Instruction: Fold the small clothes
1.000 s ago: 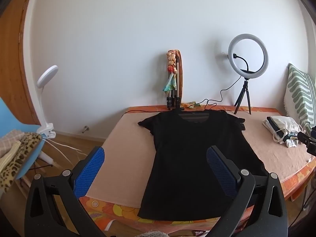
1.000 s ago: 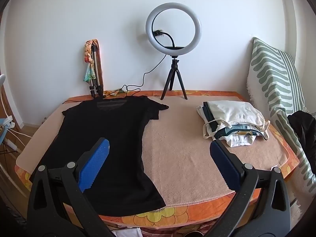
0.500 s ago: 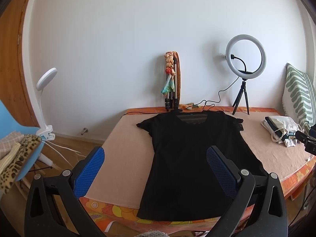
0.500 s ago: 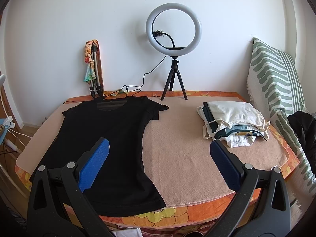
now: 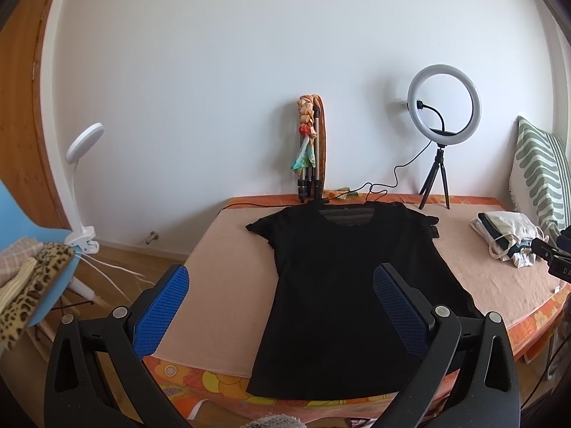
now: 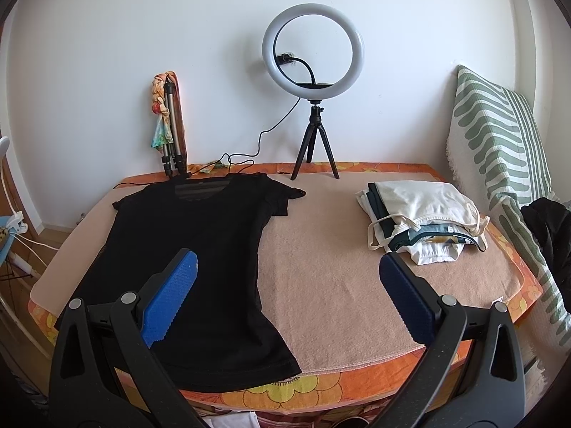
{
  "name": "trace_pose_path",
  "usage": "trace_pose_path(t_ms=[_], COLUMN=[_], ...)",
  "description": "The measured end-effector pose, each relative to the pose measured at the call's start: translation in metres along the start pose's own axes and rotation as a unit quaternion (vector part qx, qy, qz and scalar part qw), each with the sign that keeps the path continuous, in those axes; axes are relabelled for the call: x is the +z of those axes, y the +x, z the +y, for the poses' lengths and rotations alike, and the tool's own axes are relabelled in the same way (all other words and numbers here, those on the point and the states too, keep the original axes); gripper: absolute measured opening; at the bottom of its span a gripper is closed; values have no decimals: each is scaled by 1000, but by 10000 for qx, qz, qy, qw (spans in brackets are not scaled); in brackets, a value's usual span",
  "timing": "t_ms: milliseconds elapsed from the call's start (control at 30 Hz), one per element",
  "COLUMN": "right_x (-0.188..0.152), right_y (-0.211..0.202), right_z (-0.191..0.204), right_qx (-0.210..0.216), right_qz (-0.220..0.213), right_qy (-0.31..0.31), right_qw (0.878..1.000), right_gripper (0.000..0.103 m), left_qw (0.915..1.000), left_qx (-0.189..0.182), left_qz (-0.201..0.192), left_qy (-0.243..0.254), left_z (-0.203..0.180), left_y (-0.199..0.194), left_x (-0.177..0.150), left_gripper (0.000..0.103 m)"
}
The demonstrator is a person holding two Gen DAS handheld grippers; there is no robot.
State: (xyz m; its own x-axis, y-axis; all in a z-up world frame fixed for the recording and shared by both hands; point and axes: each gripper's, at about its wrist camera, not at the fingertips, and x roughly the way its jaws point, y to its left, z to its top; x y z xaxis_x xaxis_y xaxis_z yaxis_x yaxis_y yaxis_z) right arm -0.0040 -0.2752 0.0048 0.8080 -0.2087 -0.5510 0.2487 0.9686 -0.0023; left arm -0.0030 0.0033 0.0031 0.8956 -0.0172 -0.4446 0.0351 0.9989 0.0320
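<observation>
1. Left wrist view: looking along the left claw (image 5: 280, 303), spread wide and gripping nothing, hovering short of the bed (image 5: 228, 271).
2. Lying flat ahead on the bed: black T-shirt (image 5: 353, 278), collar toward the wall, hem at the near edge, long axis running away from both claws.
3. Right wrist view: showing the right claw (image 6: 285, 292), likewise gaping and empty, with the shirt ahead-left and a folded clothes pile (image 6: 421, 221) ahead-right.
4. Judging the hem the nearest part, reachable by both claws.

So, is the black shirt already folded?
No, the shirt lies spread flat on the blanket, both sleeves out.
</observation>
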Motion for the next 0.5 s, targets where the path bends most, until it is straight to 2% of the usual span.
trace_pose_path(t_ms=[500], right_x=[0], right_y=[1], right_z=[0], right_qx=[3], right_qz=[2], right_qy=[-6], right_qw=[10000], right_gripper=[103], left_qw=[10000], left_qx=[-1], left_qz=[-9], left_qy=[8], left_z=[-1], left_y=[0], left_x=[2], left_gripper=[103])
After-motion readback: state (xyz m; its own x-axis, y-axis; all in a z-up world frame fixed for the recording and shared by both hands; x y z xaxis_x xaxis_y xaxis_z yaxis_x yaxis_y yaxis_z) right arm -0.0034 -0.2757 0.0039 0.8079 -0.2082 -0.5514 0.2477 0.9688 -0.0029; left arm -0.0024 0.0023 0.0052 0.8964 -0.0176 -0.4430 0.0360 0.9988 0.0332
